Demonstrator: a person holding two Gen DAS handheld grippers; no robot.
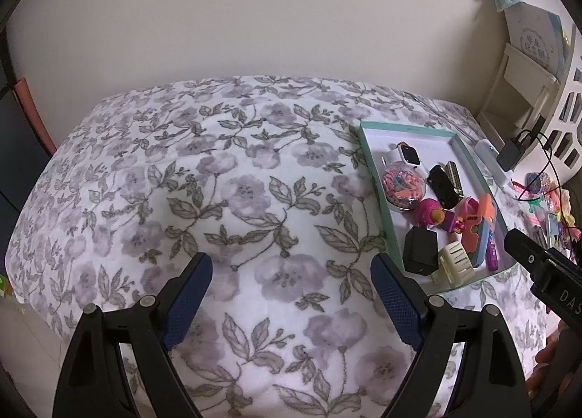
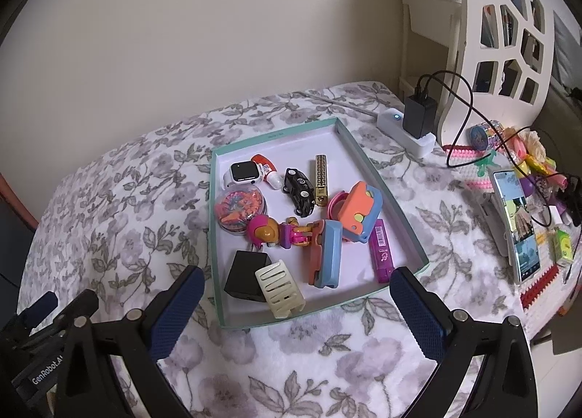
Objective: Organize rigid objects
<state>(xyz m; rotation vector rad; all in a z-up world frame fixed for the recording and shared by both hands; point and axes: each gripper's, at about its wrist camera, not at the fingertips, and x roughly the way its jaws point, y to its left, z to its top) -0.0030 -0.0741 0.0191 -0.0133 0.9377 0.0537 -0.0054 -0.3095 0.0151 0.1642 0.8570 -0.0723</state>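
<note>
A shallow teal-rimmed tray (image 2: 385, 196) (image 1: 367, 143) lies on the flowered bedspread and holds several small items: a white smartwatch (image 2: 242, 171), a black toy car (image 2: 300, 191), a round colourful case (image 2: 240, 210), a pink-helmeted figure (image 2: 267, 230), a black cube (image 2: 244, 278), a cream hair claw (image 2: 279, 289), orange-and-blue cases (image 2: 360, 214) and a purple stick (image 2: 382, 250). My right gripper (image 2: 296, 303) stands open just above the tray's near edge, holding nothing. My left gripper (image 1: 291, 292) stands open over bare bedspread, left of the tray, also with nothing in it.
Right of the tray sit a white power strip with a black charger (image 2: 418, 116), a propped phone (image 2: 516, 225), cables and a heap of colourful trinkets (image 2: 527, 163). A white cut-out headboard (image 2: 502, 36) and a wall close off the far side. The bedspread (image 1: 218, 181) stretches left.
</note>
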